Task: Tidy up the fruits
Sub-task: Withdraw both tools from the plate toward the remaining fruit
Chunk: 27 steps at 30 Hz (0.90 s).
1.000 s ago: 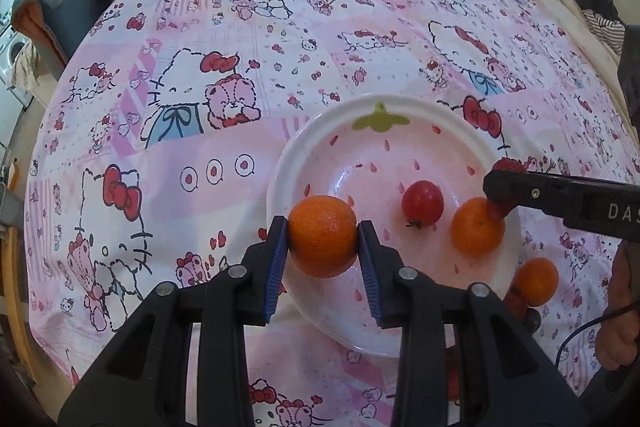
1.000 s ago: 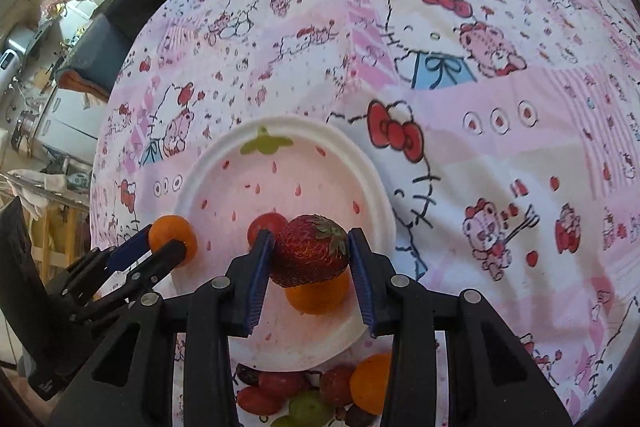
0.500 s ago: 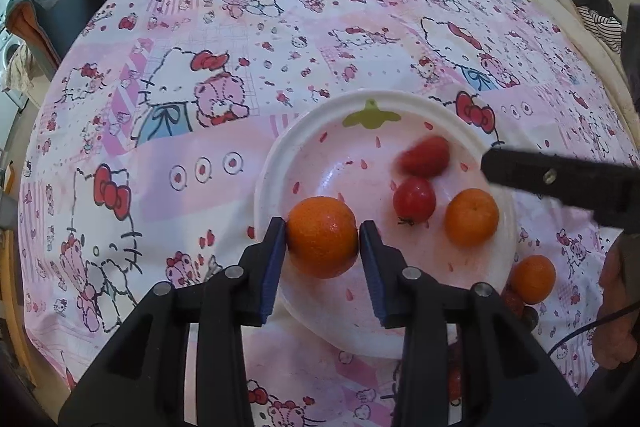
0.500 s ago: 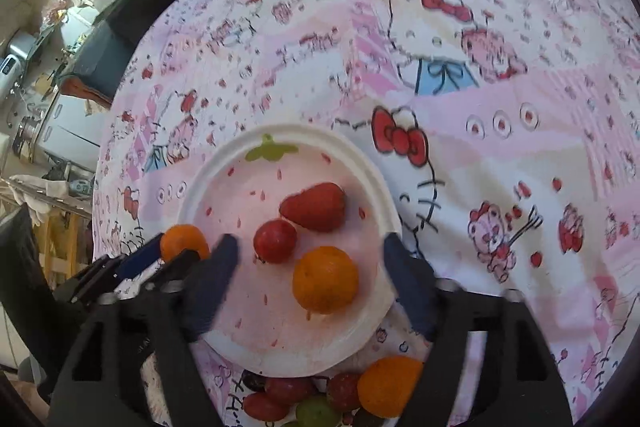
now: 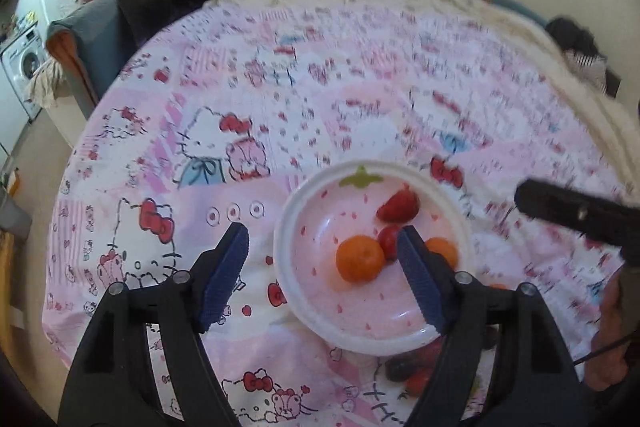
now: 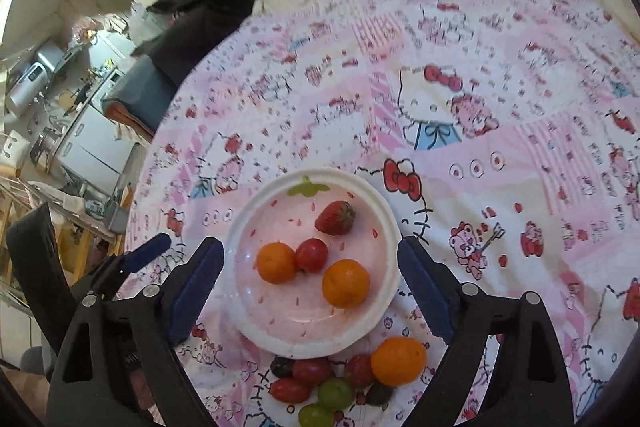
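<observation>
- You see soft, even daylight, with only faint shadows under the fruit.
- Motion blur smears the far cloth (image 5: pixel 360 39).
- Fisheye bending and dark corners frame both views.

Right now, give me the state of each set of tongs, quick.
Left tongs: open, just been opening, holding nothing; its orange lies in the plate.
Right tongs: open, just been opening, holding nothing.

A pink cartoon-print cloth (image 6: pixel 500 99) spreads ahead of the gripper; dark clothing (image 6: pixel 200 7) and a fridge (image 6: pixel 96 143) lie far left
</observation>
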Each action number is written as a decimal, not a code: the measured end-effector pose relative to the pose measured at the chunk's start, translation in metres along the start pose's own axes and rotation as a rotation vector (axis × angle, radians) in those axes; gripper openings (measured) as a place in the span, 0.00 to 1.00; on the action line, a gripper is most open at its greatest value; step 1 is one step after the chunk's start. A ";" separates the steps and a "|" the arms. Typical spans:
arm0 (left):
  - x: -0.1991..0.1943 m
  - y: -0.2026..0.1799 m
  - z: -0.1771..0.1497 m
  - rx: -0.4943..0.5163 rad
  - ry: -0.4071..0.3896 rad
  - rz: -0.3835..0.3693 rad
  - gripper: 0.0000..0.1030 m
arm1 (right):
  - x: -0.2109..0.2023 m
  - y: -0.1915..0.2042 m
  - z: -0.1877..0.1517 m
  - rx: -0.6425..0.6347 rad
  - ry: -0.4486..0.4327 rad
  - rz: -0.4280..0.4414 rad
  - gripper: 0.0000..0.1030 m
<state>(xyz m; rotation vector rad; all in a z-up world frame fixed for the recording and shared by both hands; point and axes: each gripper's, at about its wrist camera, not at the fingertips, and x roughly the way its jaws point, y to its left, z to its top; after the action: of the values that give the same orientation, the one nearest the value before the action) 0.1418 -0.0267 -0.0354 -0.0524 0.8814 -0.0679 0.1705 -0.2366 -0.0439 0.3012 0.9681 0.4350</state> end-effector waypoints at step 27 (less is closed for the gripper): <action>-0.082 0.025 -0.047 -0.126 -0.064 0.051 0.71 | -0.105 -0.008 -0.068 0.078 -0.189 -0.123 0.89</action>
<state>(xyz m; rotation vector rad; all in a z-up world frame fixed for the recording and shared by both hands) 0.0543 0.0042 -0.0043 -0.1491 0.8215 0.0366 0.0635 -0.2907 -0.0078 0.3455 0.8143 0.2518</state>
